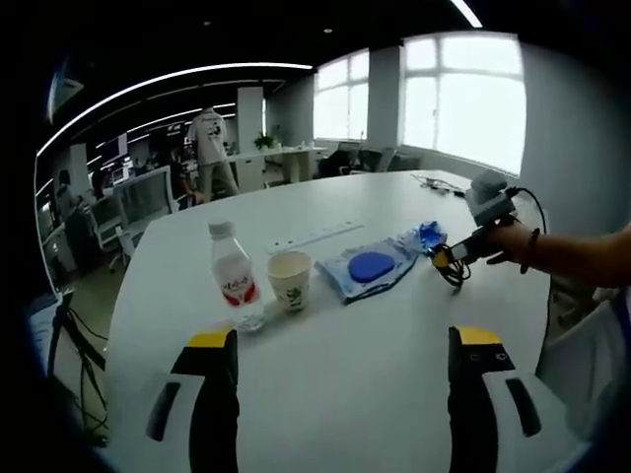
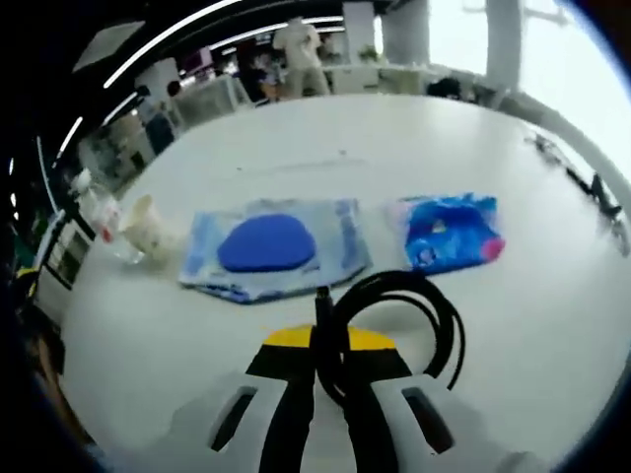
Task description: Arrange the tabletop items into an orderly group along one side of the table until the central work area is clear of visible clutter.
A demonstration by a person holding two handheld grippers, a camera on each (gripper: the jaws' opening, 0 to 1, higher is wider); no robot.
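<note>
Left gripper (image 1: 343, 340): jaws wide apart w/ nothing between them, hovering over the near part of the white table (image 1: 375, 394). Beyond it, left to right in the left gripper view: a clear water bottle (image 1: 233, 275) w/ red label, upright; a paper cup (image 1: 290, 279) just beside it on the right, upright; then a flat light-blue packet (image 1: 367, 268) w/ a dark blue oval on it; then a smaller bright blue packet (image 1: 430, 236) at the far right end of that row. A long pale strip (image 1: 315, 236) lies farther back on the table, behind the cup and packet.

Right gripper (image 2: 327, 360): jaws pinched together on a coiled black cable (image 2: 394, 305); the loop curls out to the right of the jaws and sits low over the table, prob. touching it but hard to tell. In the left gripper view the same gripper (image 1: 463, 251) is at the right, held by a person's hand (image 1: 508, 239), cable loop hanging near the bright blue packet.

In the right gripper view the light-blue packet (image 2: 271, 246) lies just beyond the cable, bright blue packet (image 2: 449, 232) to its right, apart from it. Cup (image 2: 143, 227) and bottle (image 2: 99, 212) at far left, blurred. More dark cables (image 2: 582, 177) lie at the table's far right edge.

People stand among desks in the office beyond.
</note>
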